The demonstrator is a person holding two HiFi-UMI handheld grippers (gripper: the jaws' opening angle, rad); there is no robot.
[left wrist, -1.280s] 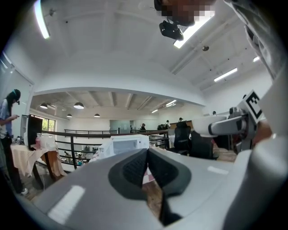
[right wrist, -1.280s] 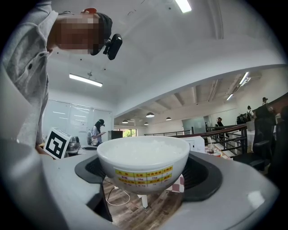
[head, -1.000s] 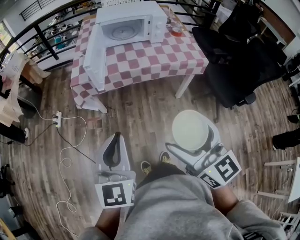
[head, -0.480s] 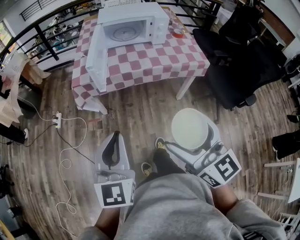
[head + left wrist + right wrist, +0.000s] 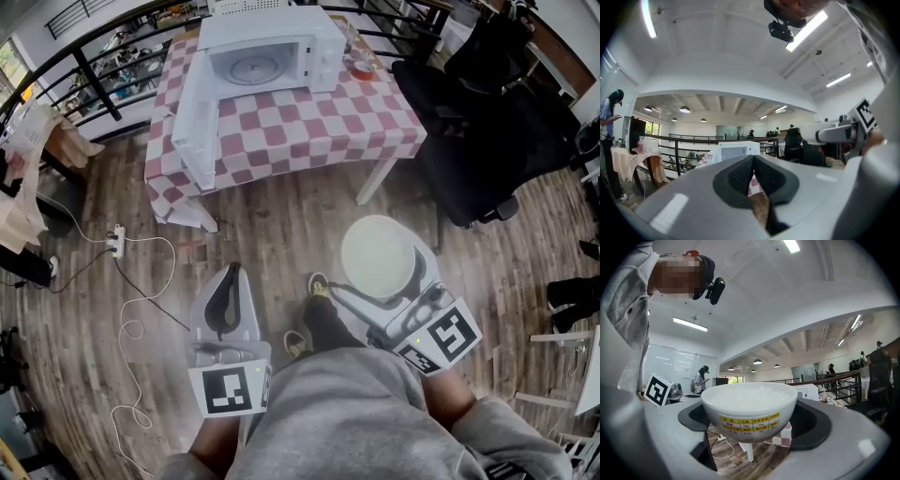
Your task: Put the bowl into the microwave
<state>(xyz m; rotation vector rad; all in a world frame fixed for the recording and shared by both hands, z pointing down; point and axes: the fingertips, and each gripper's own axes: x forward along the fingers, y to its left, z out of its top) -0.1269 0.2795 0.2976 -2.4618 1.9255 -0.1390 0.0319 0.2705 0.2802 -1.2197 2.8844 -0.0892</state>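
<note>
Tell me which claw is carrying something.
The right claw: it is shut on the white bowl, while the left claw is shut with nothing between its jaws.

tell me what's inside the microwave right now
The microwave has its door open. Inside, only the round glass turntable shows, with nothing on it. The cavity's upper part is hidden under the roof. The white bowl sits in the right gripper.

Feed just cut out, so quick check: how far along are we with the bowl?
Done: the microwave has its door open, and the right tool is shut on the bowl. In hand: the bowl is held over the floor, well short of the table; the left tool is shut and empty. Left: carry it over, set it inside the microwave, release.
</note>
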